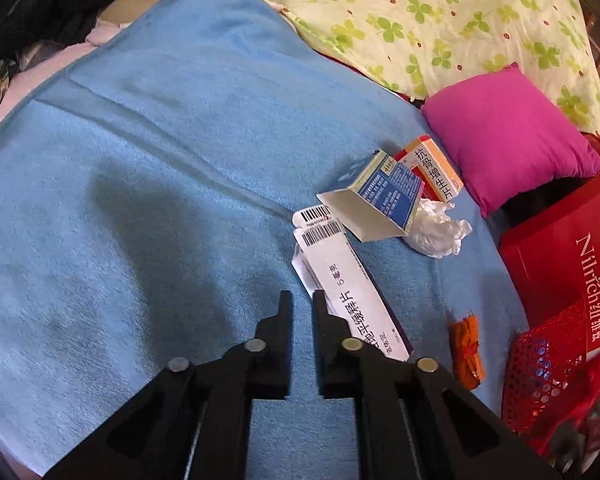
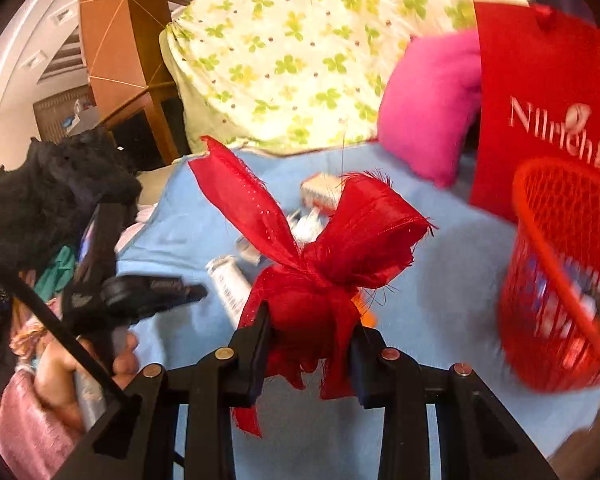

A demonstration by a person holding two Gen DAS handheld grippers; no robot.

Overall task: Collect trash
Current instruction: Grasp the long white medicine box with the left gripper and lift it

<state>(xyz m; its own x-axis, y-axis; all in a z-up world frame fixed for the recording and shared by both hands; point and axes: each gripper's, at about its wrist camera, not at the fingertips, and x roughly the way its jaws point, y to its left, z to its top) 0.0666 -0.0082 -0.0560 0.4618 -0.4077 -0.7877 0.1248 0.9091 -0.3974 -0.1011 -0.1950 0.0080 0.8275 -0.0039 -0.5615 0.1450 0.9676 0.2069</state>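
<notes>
1. Left gripper point(image 1: 302, 300): jaws narrowed to a slim gap. Nothing visible between the fingers. We read it as closed on nothing.
2. Just right of its right finger, touching or running under it: long white box point(image 1: 350, 292) flat on the blue blanket point(image 1: 160, 160). Not picked up yet.
3. Ahead and right of the left gripper: open blue carton point(image 1: 374, 196), orange-and-white box point(image 1: 434, 166) behind it, crumpled tissue point(image 1: 438, 230) beside both. All on the blanket.
4. Right of the left gripper, near its base: small orange bundle point(image 1: 466, 350). Uncollected too.
5. Right gripper point(image 2: 310, 330): clamped on the red ribbon bow point(image 2: 320, 256), held clear of the blanket. Loops stick up past the fingers, tails hang below.
6. Right of the right gripper, near: red mesh basket point(image 2: 560, 276), rim open. We see some items inside; too blurred to name them. Red bag point(image 2: 540, 88) sits behind it.
7. Status, our call: collection partly done. Bow in hand, not binned. At least five pieces left on the blanket.
8. Next likely needs a short carry to the right over the basket rim. Loose tails may snag on the mesh.
</notes>
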